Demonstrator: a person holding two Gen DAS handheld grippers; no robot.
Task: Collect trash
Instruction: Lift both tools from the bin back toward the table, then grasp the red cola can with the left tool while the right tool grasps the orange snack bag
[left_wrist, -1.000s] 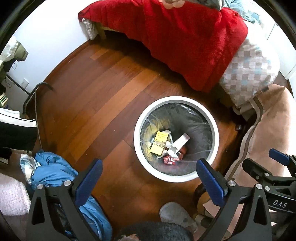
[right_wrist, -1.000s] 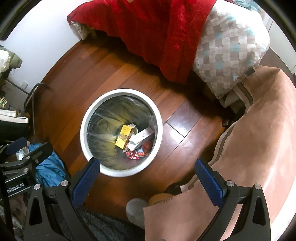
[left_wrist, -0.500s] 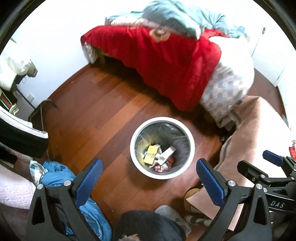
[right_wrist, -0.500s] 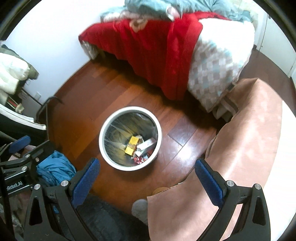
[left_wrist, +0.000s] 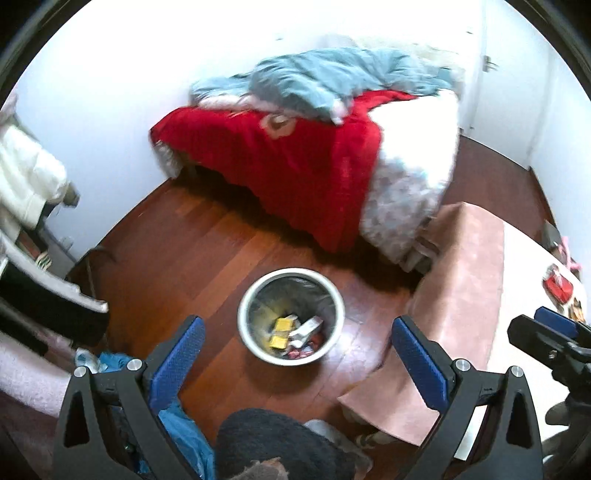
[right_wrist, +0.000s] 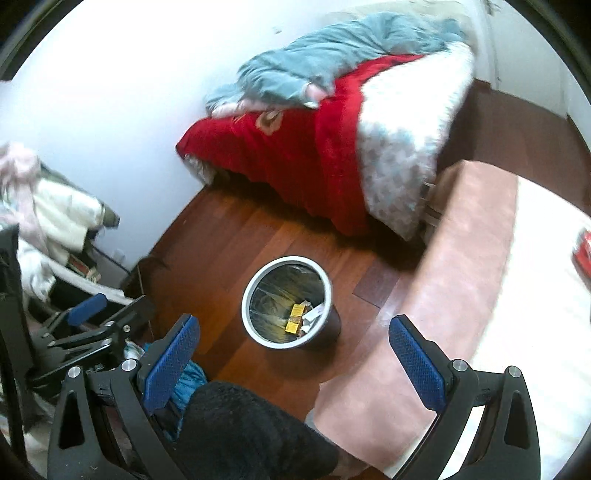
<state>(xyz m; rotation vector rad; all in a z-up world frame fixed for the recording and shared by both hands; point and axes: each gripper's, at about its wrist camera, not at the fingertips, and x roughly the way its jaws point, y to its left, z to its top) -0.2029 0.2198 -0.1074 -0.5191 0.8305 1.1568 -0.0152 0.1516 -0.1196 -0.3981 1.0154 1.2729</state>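
Left wrist view: the left gripper hangs high above the wooden floor, its blue-padded jaws spread wide with nothing between them. The bin stands upright on the floor below, mouth facing up, placed near the cloth-covered table, probably so that trash from the tabletop has a short way to go. Inside lie a yellow box, a white carton and red wrappers; the carton's long axis runs diagonally, low left to high right. Something red lies on the table's far right (likely more trash, though too blurred to name). The right gripper shows at the right edge.

Right wrist view: the right gripper is likewise wide apart and empty, held high over the bin, which stands between the bed and the table. The yellow box points its long axis nearly up-down in this picture. A red item sits at the table's right edge, so both tongs look free for a next pick there.
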